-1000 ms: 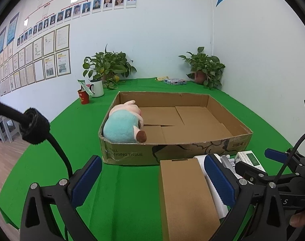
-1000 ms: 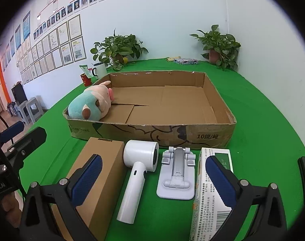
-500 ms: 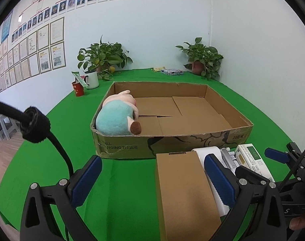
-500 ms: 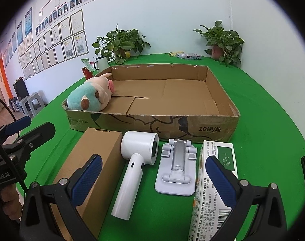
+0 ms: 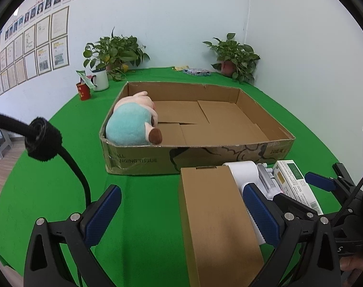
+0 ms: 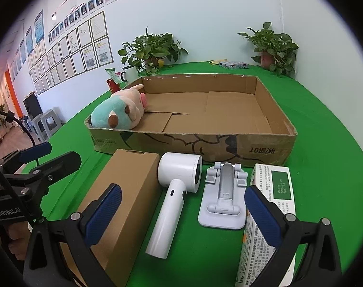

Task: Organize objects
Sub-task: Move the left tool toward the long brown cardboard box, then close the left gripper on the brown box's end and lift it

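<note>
1. Plainly, the left gripper (image 5: 181, 215) hangs with its blue-padded jaws spread wide and nothing between the pads; the near end of the brown carton (image 5: 217, 220) lies under the gap, nearer the right pad, and whether that pad touches it I cannot tell.
2. Likewise the right gripper (image 6: 181, 215) is wide apart and grips nothing, hovering above the white hair dryer (image 6: 174, 191) and the white folding stand (image 6: 223, 198).
3. Ahead of both grippers sits one open cardboard tray (image 6: 229, 146), holding one plush toy (image 6: 119, 113) in its near-left corner.
4. Between the right gripper and the tray lie four loose things in a row: one brown carton (image 6: 124, 201) under the left pad, one hair dryer, one folding stand, and one white medicine box (image 6: 274, 191) under the right pad.
5. Beyond the tray stand two potted plants (image 6: 152, 50), one white mug (image 5: 100, 80) and one red cup (image 5: 84, 91), all on the green table (image 6: 325, 124).
6. Writing: the tray's front wall reads "10提/箱" on the right and "ANGING TISSUE" on the left; the left gripper's body, seen from the right wrist, is marked "GenRobot.AI"; the medicine box's green panel carries print too small to read.
</note>
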`<state>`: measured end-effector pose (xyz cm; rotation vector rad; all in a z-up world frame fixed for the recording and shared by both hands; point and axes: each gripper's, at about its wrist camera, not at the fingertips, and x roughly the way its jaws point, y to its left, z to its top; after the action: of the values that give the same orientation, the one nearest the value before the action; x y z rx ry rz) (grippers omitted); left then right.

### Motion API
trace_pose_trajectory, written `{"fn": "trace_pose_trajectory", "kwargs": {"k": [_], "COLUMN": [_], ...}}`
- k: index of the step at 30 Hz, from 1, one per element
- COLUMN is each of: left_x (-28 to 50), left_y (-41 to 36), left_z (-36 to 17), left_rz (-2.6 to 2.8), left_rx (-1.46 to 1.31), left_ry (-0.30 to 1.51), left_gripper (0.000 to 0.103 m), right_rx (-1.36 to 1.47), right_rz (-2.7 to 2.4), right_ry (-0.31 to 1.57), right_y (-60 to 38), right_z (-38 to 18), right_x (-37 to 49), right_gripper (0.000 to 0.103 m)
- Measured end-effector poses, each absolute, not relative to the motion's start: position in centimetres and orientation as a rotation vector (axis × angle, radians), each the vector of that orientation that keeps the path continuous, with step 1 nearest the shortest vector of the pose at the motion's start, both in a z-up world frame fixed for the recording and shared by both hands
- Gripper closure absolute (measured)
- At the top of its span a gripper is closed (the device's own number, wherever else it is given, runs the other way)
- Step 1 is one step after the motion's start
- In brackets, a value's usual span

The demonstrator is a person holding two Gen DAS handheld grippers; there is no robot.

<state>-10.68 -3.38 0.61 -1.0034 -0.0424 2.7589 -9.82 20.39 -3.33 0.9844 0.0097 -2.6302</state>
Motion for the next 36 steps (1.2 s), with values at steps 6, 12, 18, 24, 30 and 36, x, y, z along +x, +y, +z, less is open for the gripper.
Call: {"fn": "trace_pose_trajectory", "kwargs": {"k": [6, 12, 18, 24, 30, 36], "left_x": [-10.9, -10.8, -10.1, -9.1, -9.3, -9.3], "left_y": [-4.1, -4.2, -3.6, -2.8, -2.6, -2.7], "left_z": [0.1, -0.6, -1.9, -3.3, -3.6, -4.0], "left_rz": [2.685, 2.598, 2.463, 2.346, 2.303, 2.241], "left_rx": [-1.056, -1.100, -1.153, -1.203, -1.249, -1.306], "left_ry": [-0.119, -0.170, -0.189, -0.210, -0.265, -0.342], "left_gripper": [0.001, 0.002, 0.014, 0.033, 0.036, 0.044], "right_rx": [0.997, 1.031, 1.091, 1.196, 1.236, 1.262], "right_rz": [-2.636, -2.587, -2.425, -2.192, -2.183, -2.204], "right_ry": [0.012, -0.017, -0.061, -0.159, -0.089, 0.015], "right_y": [20.9, 21.1, 20.3, 18.7, 16.7, 14.8], "right_z": [-3.3, -3.5, -4.2, -5.5, -5.3, -5.1], "right_x": [-9.7, -9.1, -7.0, -4.8, -3.4, -2.4], "right_gripper": [0.001, 0.001, 0.001, 0.001, 0.001, 0.001]}}
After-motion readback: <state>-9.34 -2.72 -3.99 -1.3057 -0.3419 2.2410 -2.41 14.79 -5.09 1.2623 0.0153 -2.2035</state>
